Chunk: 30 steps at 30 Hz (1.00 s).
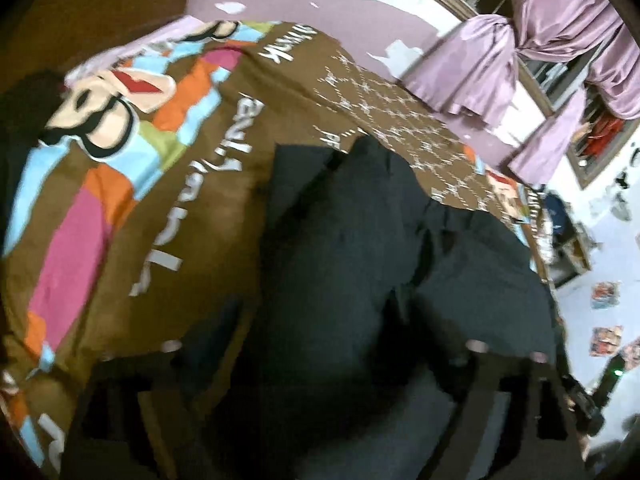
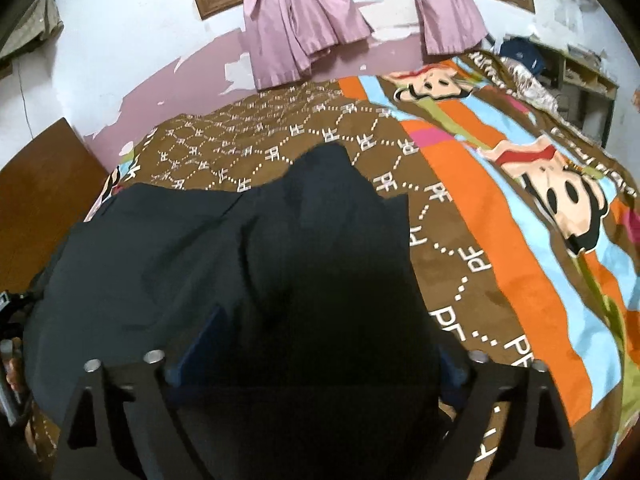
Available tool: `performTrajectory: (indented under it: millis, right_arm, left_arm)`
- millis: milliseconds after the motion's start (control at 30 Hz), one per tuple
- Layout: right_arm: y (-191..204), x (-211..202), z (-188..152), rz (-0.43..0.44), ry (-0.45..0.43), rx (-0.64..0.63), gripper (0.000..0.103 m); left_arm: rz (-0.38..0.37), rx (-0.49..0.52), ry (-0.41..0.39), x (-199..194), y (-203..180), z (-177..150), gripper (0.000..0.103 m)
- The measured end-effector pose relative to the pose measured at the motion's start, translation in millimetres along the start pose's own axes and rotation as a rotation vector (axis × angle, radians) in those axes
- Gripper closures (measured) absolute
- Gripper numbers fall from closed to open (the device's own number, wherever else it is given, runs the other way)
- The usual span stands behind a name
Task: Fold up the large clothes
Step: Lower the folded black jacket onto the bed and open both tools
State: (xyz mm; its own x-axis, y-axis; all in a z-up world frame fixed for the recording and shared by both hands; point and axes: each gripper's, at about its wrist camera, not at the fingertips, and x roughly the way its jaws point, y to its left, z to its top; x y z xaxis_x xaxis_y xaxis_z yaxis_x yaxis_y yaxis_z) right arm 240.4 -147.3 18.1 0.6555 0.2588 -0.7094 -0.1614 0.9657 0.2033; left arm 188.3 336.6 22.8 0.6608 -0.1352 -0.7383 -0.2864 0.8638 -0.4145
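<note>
Here, a dark navy garment (image 2: 224, 248) lies bunched on a bed covered by a brown bedspread (image 2: 472, 264) printed with cartoon faces and coloured stripes.

At far left in the right wrist view, a brown wooden panel (image 2: 40, 208) stands against the bed's left side, and the garment's left edge reaches almost to it, leaving little bare spread there. The left hand-held gripper (image 1: 320, 364) hangs over the garment with its jaws spread wide; dark cloth fills the gap between them, but neither finger is seen pressing on it. In that view, which is blurred, open bedspread runs broad to the left of the cloth.

Centre, the garment rises to a peaked fold (image 2: 328, 160), its far edge ragged against the dotted brown pattern. Beyond it a strip of bare bedspread runs to a peeling pink and white wall (image 2: 160, 92), where mauve curtains (image 2: 304, 28) hang knotted under a wood-framed window (image 2: 208, 4).

The right hand-held gripper (image 2: 308, 364) likewise stands wide, its blue-padded fingers (image 2: 204, 340) straddling the cloth's near edge without clamping it. To the right, the garment's edge drops straight, and the striped spread lies open and uncluttered all the way to the bed's far corner, near a shelf unit (image 2: 588, 80).
</note>
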Motion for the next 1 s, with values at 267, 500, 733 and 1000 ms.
performTrajectory:
  millis: [267, 500, 733, 1000]
  right_arm:
    - [14.3, -31.0, 3.4, -0.021, -0.112, -0.015, 0.001]
    - [41.0, -66.4, 1.3, 0.006, -0.201, -0.079, 0.000]
    - [62.7, -94.7, -10.3, 0.051, -0.247, -0.106, 0.000]
    - [82.4, -126.0, -26.7, 0.113, -0.287, -0.101, 0.000]
  left_arm:
    - [0.101, 0.139, -0.102, -30.9, -24.2, -13.1, 0.005]
    - [0.128, 0.287, -0.205, -58.5, -56.4, -32.7, 0.004]
    - [0.100, 0.352, -0.256, -82.5, -74.5, -47.6, 0.003]
    - [0.045, 0.367, -0.279, -115.1, -81.1, -62.3, 0.003]
